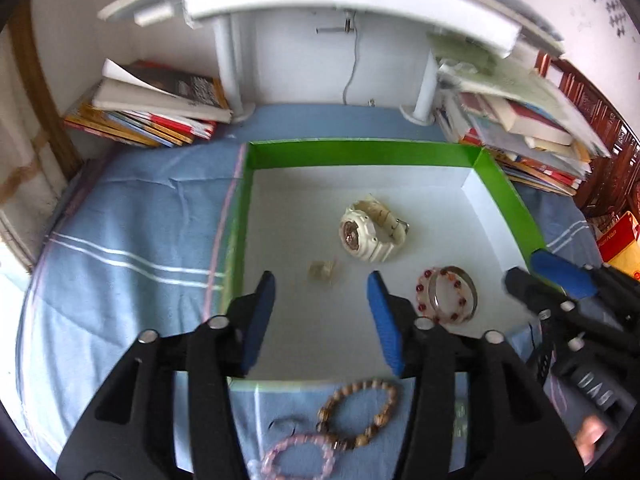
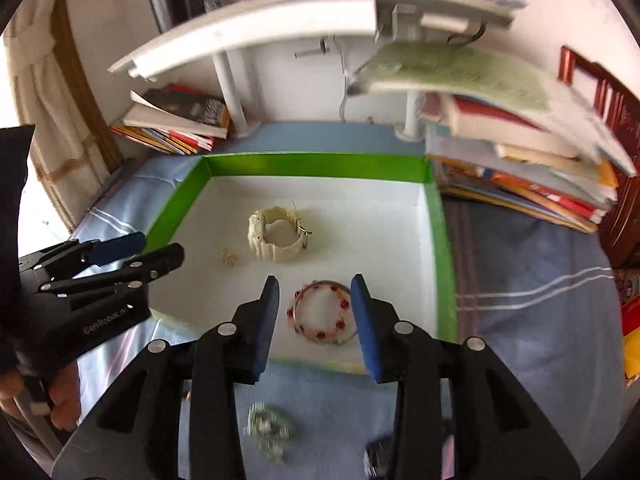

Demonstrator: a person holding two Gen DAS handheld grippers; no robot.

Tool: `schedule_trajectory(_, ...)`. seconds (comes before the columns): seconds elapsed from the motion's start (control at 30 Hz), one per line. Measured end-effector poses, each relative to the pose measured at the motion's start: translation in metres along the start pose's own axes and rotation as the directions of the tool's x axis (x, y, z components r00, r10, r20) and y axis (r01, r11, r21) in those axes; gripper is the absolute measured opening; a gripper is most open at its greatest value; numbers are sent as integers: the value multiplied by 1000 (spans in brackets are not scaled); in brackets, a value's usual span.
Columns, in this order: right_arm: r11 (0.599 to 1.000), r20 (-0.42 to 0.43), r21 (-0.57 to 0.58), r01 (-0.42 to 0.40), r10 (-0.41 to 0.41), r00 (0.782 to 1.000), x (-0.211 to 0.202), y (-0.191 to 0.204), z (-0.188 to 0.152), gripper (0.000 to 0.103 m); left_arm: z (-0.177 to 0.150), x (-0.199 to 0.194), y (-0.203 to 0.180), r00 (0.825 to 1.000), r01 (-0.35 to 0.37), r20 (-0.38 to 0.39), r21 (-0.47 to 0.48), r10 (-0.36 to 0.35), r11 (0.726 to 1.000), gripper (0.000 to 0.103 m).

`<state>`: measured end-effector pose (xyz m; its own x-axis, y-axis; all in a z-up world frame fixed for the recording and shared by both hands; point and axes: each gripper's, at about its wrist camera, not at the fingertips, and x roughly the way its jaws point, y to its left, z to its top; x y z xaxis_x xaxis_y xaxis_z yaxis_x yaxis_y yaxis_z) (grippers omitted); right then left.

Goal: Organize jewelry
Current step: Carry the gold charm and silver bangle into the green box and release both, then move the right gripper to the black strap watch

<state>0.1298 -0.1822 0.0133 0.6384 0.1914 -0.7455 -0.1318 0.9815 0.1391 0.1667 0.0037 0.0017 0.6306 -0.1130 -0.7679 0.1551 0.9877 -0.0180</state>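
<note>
Your left gripper (image 1: 322, 316) and right gripper (image 2: 316, 324) hover with jaws parted and empty, since the watch (image 1: 370, 230) and bangles (image 2: 324, 312) already lie in the green-walled tray (image 1: 360, 152); two bead bracelets (image 1: 352, 412) wait outside it on the desk.

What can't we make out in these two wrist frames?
- Pink bracelet, left wrist view: lower part cut off by the frame edge and the left gripper.
- Silvery piece on the cloth, right wrist view: too blurred to identify.
- Small pale item in the tray: too small and blurred in both views.
</note>
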Motion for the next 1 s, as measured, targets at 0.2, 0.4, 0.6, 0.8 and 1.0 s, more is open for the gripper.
schedule_trajectory(0.2,997,14,76,32,-33,999,-49,-28,-53,56,-56,-41,9,997,-50,53,0,50,999,70)
schedule_trajectory(0.4,977,-75,194,90,-77,994,-39,-60,-97,60,-103,-19,15,996,-57,-74,1,57,998,71)
schedule_trajectory(0.6,978,-107,188,90,-71,992,-21,-53,-102,60,-109,-2,17,991,-52,-121,-22,49,998,71)
schedule_trajectory(0.8,988,-125,134,71,-55,991,-8,-33,-105,60,-108,14,4,987,-37,-154,-10,35,999,71)
schedule_trajectory(1.0,991,-144,119,62,-44,989,-2,-24,-106,60,-109,15,1,988,-34,-152,3,34,999,72)
